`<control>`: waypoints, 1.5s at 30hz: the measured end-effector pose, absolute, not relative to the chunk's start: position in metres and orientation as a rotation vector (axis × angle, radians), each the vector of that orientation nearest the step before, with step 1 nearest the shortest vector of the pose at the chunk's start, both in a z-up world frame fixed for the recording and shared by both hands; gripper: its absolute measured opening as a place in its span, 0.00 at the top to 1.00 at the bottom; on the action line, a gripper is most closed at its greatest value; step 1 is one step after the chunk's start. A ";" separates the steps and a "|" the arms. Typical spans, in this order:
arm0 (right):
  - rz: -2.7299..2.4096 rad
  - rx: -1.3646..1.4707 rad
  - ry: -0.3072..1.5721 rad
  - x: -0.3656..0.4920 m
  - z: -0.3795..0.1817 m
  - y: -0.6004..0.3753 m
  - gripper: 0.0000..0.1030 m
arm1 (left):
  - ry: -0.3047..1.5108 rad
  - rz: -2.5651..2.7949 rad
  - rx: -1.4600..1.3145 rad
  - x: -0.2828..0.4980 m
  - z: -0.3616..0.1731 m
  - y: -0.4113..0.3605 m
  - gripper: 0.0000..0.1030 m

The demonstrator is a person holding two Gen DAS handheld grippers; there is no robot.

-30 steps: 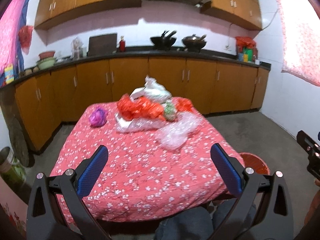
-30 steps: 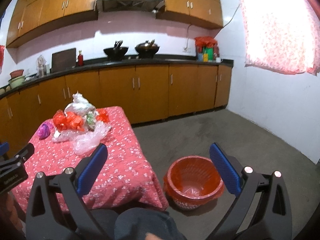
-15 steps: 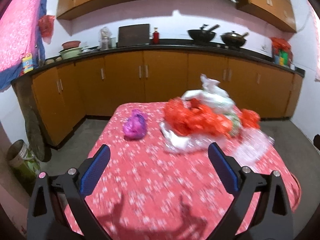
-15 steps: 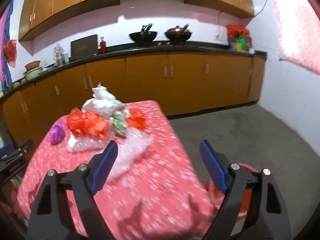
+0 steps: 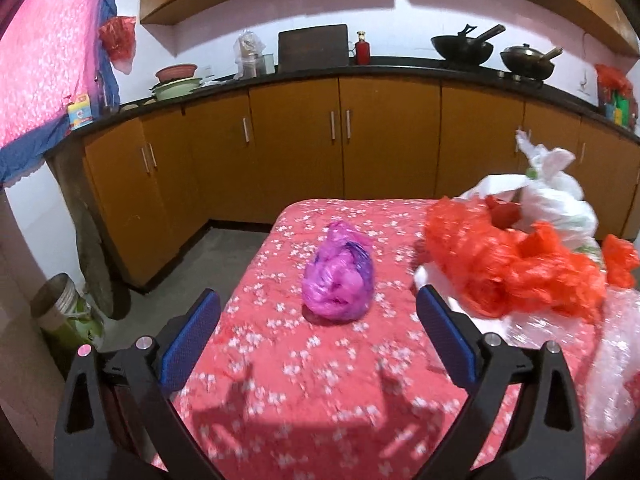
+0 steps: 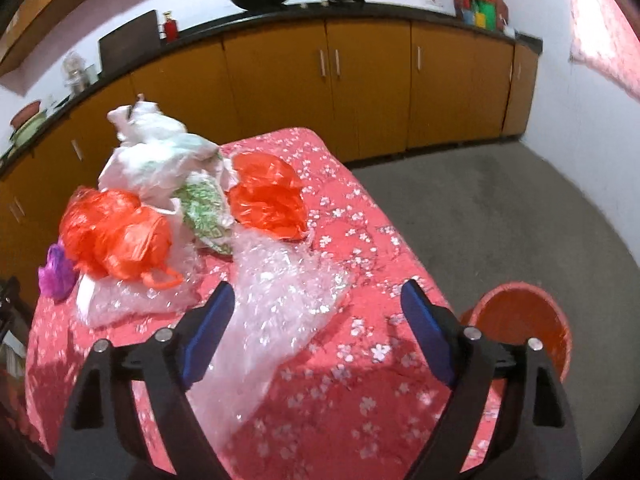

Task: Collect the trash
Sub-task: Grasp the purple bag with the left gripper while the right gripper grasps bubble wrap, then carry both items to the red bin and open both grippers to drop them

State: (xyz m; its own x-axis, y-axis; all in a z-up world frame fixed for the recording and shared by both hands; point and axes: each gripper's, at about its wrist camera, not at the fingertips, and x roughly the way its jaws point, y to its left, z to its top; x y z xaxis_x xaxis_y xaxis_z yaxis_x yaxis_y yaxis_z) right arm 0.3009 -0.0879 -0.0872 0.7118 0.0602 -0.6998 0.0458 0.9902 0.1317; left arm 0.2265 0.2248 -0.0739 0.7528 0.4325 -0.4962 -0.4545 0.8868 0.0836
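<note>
A crumpled purple bag lies on the red flowered tablecloth; my left gripper is open just short of it, above the cloth. To its right lie red bags, a white bag and clear bubble wrap. In the right wrist view my right gripper is open over the clear bubble wrap, with red bags, a second red bag, a green-patterned packet and the white bag beyond. The purple bag shows at far left.
A red bin stands on the grey floor right of the table. Orange cabinets with a dark counter run along the walls. A tin can sits on the floor at left.
Both grippers have moved forward and lower over the table. The left has swung toward the purple bag; the right has come over the bubble wrap. Both stay open.
</note>
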 end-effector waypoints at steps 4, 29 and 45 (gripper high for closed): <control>0.060 0.151 0.820 0.315 -0.099 -0.082 0.17 | 0.547 0.485 -0.036 0.241 -0.077 0.232 0.05; 0.134 0.115 0.798 0.302 -0.114 -0.092 0.79 | 0.727 0.447 -0.097 0.309 -0.110 0.257 0.57; 0.156 0.105 0.648 0.258 -0.061 -0.107 0.80 | 0.600 0.311 -0.033 0.240 -0.061 0.211 0.72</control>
State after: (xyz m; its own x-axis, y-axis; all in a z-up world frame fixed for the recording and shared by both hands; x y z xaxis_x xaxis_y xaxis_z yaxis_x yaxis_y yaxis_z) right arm 0.2581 -0.1072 -0.0614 0.7859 0.1775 -0.5923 -0.1120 0.9829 0.1459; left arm 0.2405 0.2109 -0.0610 0.7801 0.2781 -0.5604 -0.2974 0.9529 0.0588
